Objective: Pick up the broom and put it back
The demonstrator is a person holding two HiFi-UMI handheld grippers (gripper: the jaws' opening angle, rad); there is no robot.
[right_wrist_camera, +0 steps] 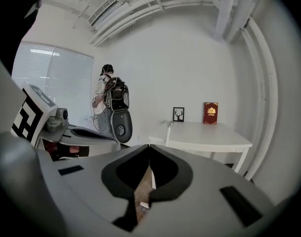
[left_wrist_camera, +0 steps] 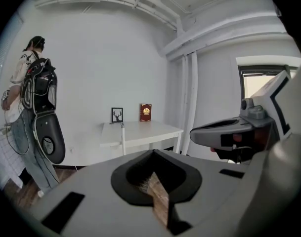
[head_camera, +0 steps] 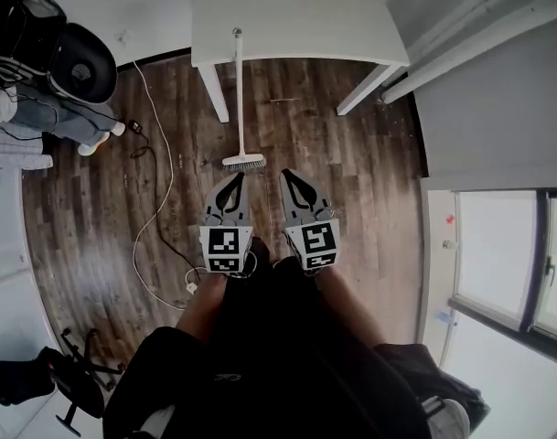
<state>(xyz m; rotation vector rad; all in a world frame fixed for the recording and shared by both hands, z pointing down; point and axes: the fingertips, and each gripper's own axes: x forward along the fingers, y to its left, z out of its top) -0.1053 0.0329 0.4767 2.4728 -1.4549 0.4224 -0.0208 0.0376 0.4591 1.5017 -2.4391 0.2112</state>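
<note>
1. The broom [head_camera: 239, 99] stands on the wood floor [head_camera: 351, 181] with its brush head down, just ahead of both grippers. The top of its thin handle leans on the near edge of the white table [head_camera: 287, 16]. Nothing holds it.
2. The left gripper [head_camera: 230, 190] points toward the brush head. In the left gripper view its jaws are pressed together at the tips, and only floor shows through the gap behind them. It carries nothing.
3. The right gripper [head_camera: 296, 188] sits beside it, a little to the right of the broom. Its jaws are also pressed together and empty. In the right gripper view a bit of the brush head [right_wrist_camera: 143, 206] shows through the gap, but it lies on the floor beyond and is not gripped.
4. The step in hand looks like the approach: both grippers are near the broom and the pick-up has not begun.
5. The next move calls for 1 gripper to spread its jaws first. It should then come at the handle from the side, above the brush head, and close around it.
6. The handle is slim and only propped, so a nudge could slide it along the table edge and tip it over.
7. A cable [head_camera: 164, 181] lies on the floor left of the broom and is worth avoiding.
8. Where the broom belongs cannot be told from these views.
</note>
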